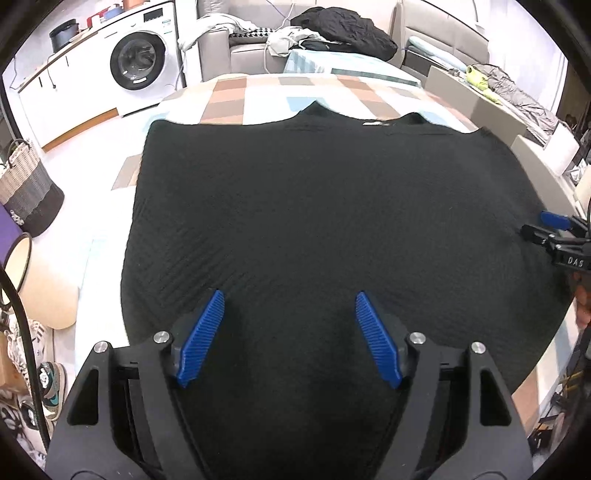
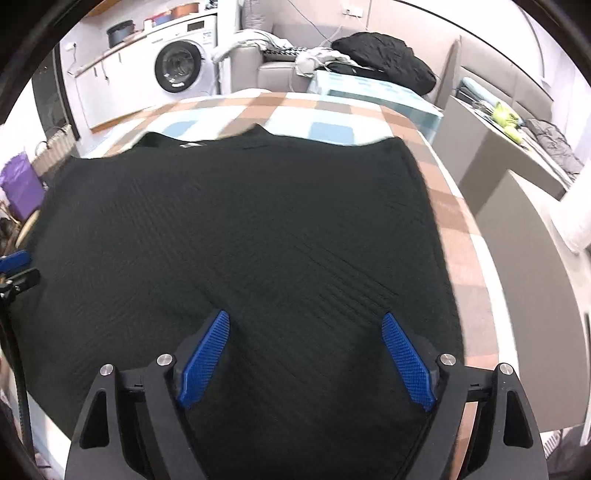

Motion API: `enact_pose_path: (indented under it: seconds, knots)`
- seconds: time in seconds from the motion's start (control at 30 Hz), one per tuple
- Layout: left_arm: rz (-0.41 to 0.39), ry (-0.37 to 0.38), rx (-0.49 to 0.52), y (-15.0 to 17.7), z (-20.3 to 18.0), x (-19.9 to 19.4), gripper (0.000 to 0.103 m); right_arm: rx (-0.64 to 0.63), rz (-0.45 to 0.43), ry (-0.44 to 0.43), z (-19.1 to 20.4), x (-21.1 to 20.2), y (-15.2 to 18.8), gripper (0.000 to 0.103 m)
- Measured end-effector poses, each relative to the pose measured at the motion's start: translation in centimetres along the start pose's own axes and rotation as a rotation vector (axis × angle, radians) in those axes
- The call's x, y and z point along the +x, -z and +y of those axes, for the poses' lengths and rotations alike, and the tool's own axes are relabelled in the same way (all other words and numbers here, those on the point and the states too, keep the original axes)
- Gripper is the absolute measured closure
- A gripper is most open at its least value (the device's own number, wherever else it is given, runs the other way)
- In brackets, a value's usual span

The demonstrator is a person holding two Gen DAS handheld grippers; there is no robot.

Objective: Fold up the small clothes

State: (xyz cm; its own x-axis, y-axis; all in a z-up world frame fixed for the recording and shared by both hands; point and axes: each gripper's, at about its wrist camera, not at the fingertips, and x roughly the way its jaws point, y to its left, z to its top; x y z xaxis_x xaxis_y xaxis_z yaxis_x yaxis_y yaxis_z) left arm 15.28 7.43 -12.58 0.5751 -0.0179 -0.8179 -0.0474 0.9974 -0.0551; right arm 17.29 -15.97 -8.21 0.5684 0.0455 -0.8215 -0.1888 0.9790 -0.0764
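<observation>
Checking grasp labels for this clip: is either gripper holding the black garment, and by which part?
Nothing is held. The left gripper and right gripper both stand open above the black garment, with no fabric pinched between their pads.

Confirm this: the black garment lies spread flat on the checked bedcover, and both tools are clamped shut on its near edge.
Not quite. The black garment does lie spread flat on the checked bedcover, but the left tool and the right tool stand open above it, gripping nothing, as each wrist view shows.

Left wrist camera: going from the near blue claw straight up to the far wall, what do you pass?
Left claw → black garment → checked bedspread → black jacket heaped on the grey sofa.
</observation>
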Motion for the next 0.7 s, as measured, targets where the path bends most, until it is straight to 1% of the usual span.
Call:
enact_pose_path:
  seconds: [0.23,0.33,0.37,0.43,0.5,0.6,0.63,0.67,0.7]
  knots:
    - [-0.018,0.008,0.034,-3.6,-1.6,0.8,0.031,-0.046,-0.001,-0.064,3.2,0.6,-2.7,0.016]
    - [0.0,0.049,0.029,-5.3,-1.9,2.2,0.031,-0.057,0.013,-0.086,4.2,1.8,-3.9,0.016]
    - [0.018,0.061,0.02,-5.9,-1.9,3.1,0.031,-0.057,0.02,-0.093,4.4,2.3,-4.3,0.016]
    - [0.047,0.066,0.014,-6.5,-1.8,4.5,0.031,-0.06,0.028,-0.093,4.6,3.0,-4.8,0.016]
    - [0.069,0.054,0.007,-7.0,-1.6,5.9,0.031,-0.07,0.04,-0.085,4.5,3.8,-5.2,0.016]
    - [0.062,0.026,0.014,-7.4,-1.4,6.5,0.031,-0.071,0.044,-0.064,3.3,4.5,-5.3,0.015]
    - [0.063,0.019,0.012,-7.5,-1.2,6.6,0.031,-0.052,0.046,-0.09,2.6,4.6,-5.4,0.015]
    - [0.062,0.007,0.007,-7.5,-0.9,6.7,0.031,-0.029,0.043,-0.091,1.7,4.6,-5.5,0.015]
    - [0.063,-0.004,0.004,-7.6,-0.8,6.9,0.031,-0.016,0.039,-0.063,1.1,4.5,-5.5,0.015]
